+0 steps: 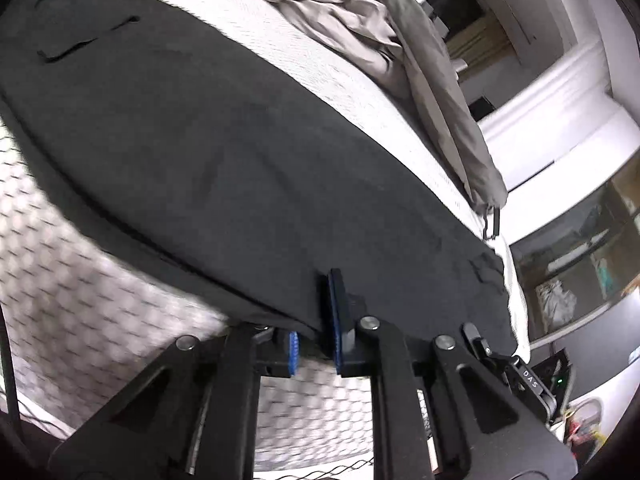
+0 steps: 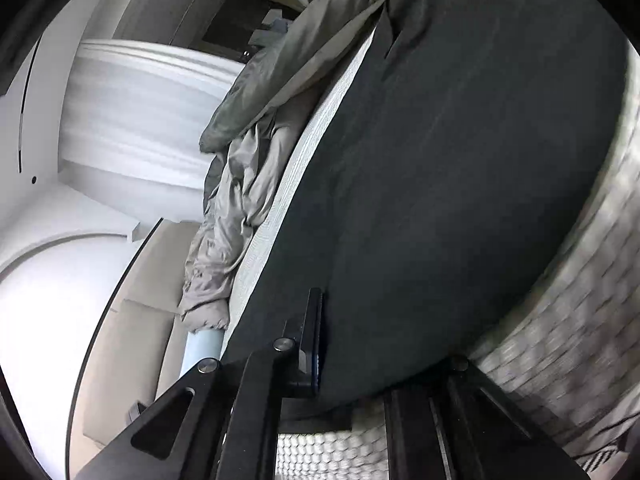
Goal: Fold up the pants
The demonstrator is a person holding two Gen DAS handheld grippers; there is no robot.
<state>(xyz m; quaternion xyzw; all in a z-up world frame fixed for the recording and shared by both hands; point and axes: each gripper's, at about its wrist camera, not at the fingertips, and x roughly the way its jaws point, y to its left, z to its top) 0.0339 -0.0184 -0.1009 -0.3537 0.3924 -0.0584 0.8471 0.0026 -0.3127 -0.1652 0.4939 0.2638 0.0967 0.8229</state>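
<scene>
Dark grey pants lie flat along the near side of a bed, a back pocket slit showing at the far left. My left gripper is at the pants' near edge. One blue-padded finger rests on top of the cloth and the other pad sits beneath it, so the jaws are shut on the edge. In the right wrist view the same pants fill the frame. My right gripper grips their edge with one finger on top; the other finger is hidden under the fabric.
The white quilted mattress drops away at its side below the pants. A crumpled grey blanket is bunched along the far side of the bed. White walls and a glass-fronted shelf stand beyond the bed.
</scene>
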